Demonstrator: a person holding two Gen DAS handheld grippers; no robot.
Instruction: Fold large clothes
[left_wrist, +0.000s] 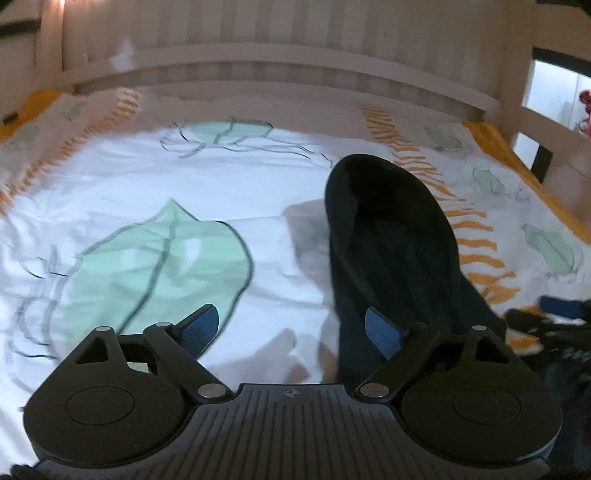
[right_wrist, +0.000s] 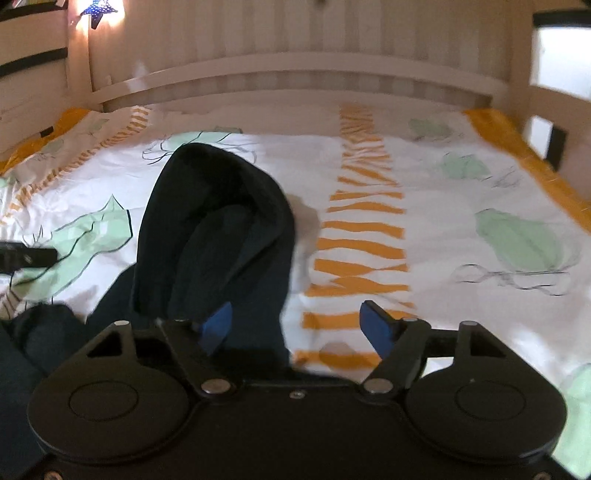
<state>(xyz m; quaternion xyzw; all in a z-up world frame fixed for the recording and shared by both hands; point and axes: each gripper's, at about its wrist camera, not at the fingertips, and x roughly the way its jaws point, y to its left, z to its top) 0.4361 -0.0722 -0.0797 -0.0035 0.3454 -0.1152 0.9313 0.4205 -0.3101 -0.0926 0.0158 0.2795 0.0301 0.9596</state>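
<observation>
A dark navy garment (left_wrist: 391, 240) lies on the bed, its rounded hood end pointing toward the wooden rail. In the left wrist view it runs down under the right fingertip of my left gripper (left_wrist: 290, 314), which stands open over white bedding. In the right wrist view the same garment (right_wrist: 221, 229) passes under the left fingertip of my right gripper (right_wrist: 295, 310). That gripper is open too, and neither pad presses on the cloth. More dark fabric bunches at the lower left (right_wrist: 40, 332).
The bed cover (left_wrist: 147, 258) is white with green leaves and orange stripes. A slatted wooden rail (left_wrist: 295, 74) closes the far side, and a side rail (left_wrist: 535, 122) stands on the right. A star-shaped lamp (right_wrist: 98, 9) glows at the top left.
</observation>
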